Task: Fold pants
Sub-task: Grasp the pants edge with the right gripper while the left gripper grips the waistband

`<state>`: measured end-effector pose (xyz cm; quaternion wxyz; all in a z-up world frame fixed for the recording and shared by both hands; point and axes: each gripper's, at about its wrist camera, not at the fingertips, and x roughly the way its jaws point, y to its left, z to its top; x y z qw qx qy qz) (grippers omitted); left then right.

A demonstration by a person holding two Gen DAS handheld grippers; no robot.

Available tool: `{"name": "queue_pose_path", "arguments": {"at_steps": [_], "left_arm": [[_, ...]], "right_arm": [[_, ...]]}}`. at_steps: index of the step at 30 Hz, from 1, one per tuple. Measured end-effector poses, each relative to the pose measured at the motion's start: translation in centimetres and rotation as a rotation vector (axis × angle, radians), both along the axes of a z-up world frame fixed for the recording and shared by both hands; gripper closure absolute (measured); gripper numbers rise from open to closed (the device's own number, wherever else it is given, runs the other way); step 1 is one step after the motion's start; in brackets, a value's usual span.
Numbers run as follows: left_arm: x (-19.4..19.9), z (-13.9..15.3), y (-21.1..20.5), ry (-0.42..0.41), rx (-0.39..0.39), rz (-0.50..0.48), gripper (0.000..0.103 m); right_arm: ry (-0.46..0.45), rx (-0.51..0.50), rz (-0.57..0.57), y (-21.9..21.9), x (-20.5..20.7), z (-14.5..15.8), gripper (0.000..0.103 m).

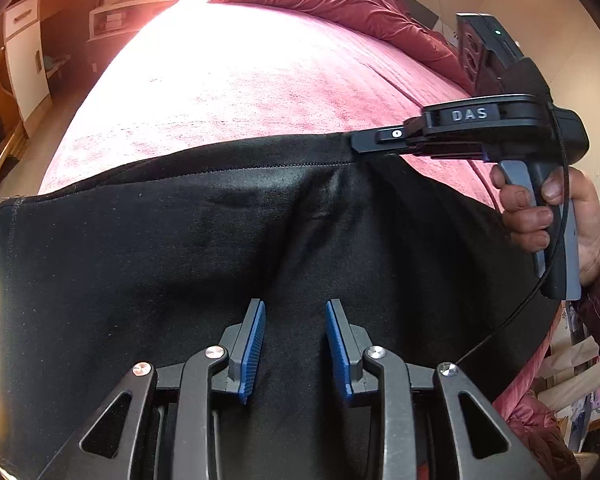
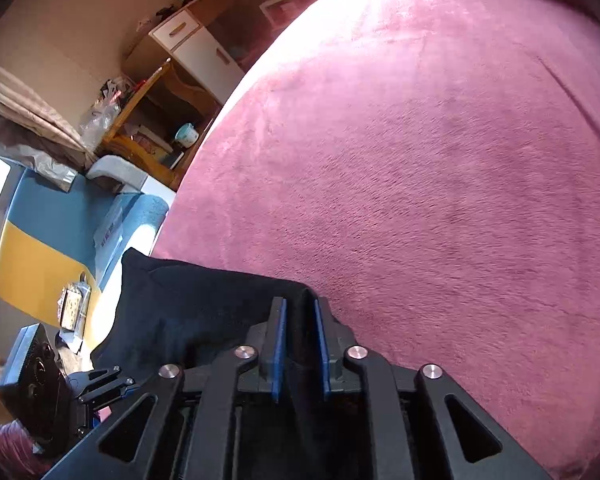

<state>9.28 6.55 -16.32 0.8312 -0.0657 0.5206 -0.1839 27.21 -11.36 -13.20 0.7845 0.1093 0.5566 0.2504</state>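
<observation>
Left wrist view shows the black pants (image 1: 180,264) lying partly folded on the pink bed (image 1: 240,80), more folding left; left tool (image 1: 295,344) parted, empty above the cloth, right tool (image 1: 364,145) at their edge, grip unclear.

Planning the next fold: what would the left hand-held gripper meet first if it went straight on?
Probably the black fabric pants spread on the pink plush bedcover; the left hand-held gripper points down at them, though depth is unclear.
</observation>
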Motion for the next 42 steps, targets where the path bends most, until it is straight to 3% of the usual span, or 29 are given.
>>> {"name": "queue_pose_path", "arguments": {"at_steps": [4, 9, 14, 21, 24, 27, 30, 33, 38, 39, 40, 42], "left_arm": [[-0.7, 1.0, 2.1, -0.013, -0.005, 0.051, 0.069], [-1.4, 2.0, 5.2, -0.031, -0.005, 0.118, 0.069], [-2.3, 2.5, 7.8, -0.037, 0.013, 0.170, 0.069], [-3.0, 3.8, 12.9, -0.036, 0.025, 0.238, 0.069], [-3.9, 4.6, 17.3, -0.019, -0.013, 0.319, 0.062], [-4.7, 4.2, 22.8, 0.029, -0.081, 0.444, 0.062], [-5.7, 3.3, 26.1, 0.096, -0.166, 0.507, 0.064], [-6.8, 2.4, 26.5, 0.151, -0.245, 0.490, 0.064], [-7.5, 0.4, 25.2, 0.224, -0.273, 0.455, 0.065], [-7.5, 0.3, 24.9, 0.229, -0.268, 0.451, 0.068], [-7.5, 0.2, 24.6, 0.220, -0.254, 0.449, 0.078], [-7.5, 0.3, 24.2, 0.212, -0.244, 0.430, 0.079]], "right_arm": [[-0.043, 0.005, -0.067, -3.5, -1.8, 2.9, 0.075], [-0.056, -0.009, -0.040, -5.1, -6.2, 4.2, 0.075], [-0.038, -0.065, -0.013, -3.7, -8.8, 2.5, 0.076], [-0.045, -0.168, -0.114, -1.5, -6.7, -0.3, 0.077], [-0.038, -0.202, -0.152, -1.6, -6.1, -1.1, 0.082], [-0.033, -0.187, -0.183, -2.1, -5.9, -1.6, 0.084], [-0.038, -0.193, -0.192, -2.2, -6.1, -1.5, 0.084], [-0.049, -0.207, -0.192, -2.1, -6.5, -1.1, 0.082], [-0.107, -0.236, -0.181, -1.2, -8.3, 0.9, 0.079], [-0.119, -0.234, -0.164, -0.8, -8.6, 1.3, 0.079], [-0.130, -0.230, -0.144, -0.2, -8.8, 1.6, 0.079], [-0.144, -0.223, -0.090, 1.3, -9.1, 2.1, 0.076]]}}
